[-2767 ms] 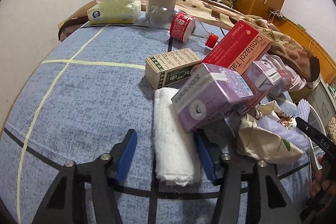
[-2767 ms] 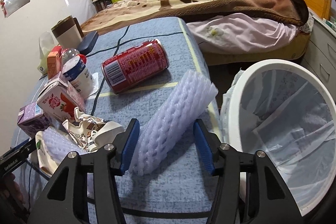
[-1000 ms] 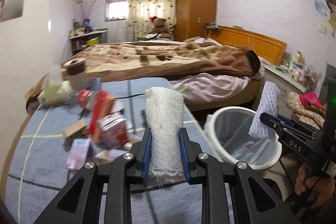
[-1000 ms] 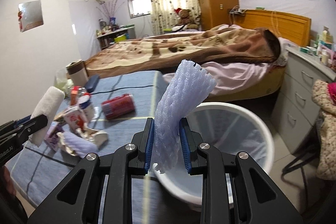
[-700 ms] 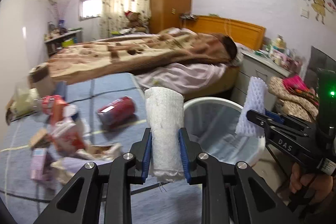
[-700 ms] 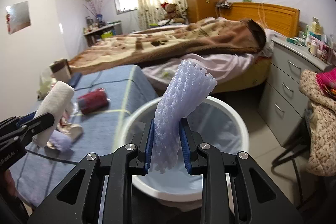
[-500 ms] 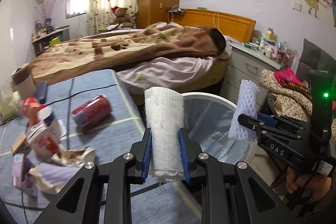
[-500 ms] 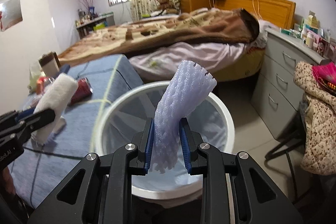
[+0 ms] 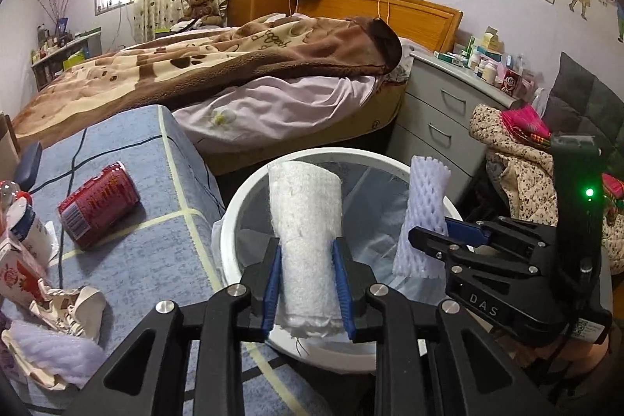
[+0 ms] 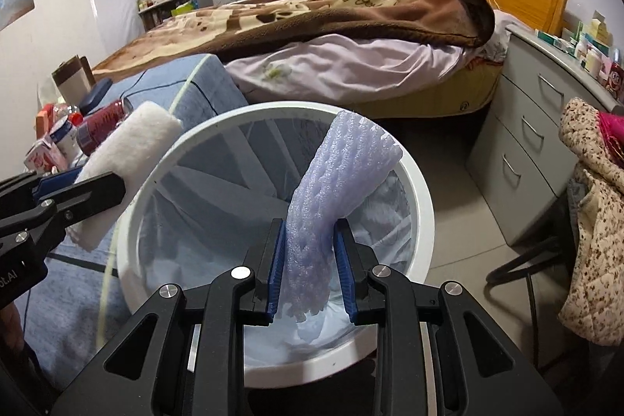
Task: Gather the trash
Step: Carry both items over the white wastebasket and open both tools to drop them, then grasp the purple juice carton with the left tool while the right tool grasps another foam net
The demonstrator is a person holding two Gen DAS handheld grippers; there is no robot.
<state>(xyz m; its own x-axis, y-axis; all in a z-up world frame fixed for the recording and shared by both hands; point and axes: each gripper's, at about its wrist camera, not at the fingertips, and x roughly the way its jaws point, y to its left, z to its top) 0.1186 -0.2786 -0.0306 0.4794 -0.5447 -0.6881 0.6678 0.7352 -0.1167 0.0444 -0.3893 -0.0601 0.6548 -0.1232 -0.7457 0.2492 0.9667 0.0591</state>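
Two grippers are hovering over one white bin (image 10: 423, 205). The left gripper (image 9: 305, 281) is squeezing one white towel roll (image 9: 306, 221). The right gripper (image 10: 308, 266) is squeezing one purple foam net (image 10: 339, 174). One red can (image 9: 97, 203) is lying on the blue worktop (image 9: 156, 252) beside the bin.

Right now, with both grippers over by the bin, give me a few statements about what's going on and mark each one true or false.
1. The left gripper is clamped on a rolled white cloth. True.
2. The right gripper is empty. False: it grips a lavender foam fruit net.
3. The white trash bin is lined with a translucent plastic bag. True.
4. The red soda can stands upright on the blue table. False: it lies on its side.
5. The foam net has already dropped into the bin. False: it is pinched above the opening.
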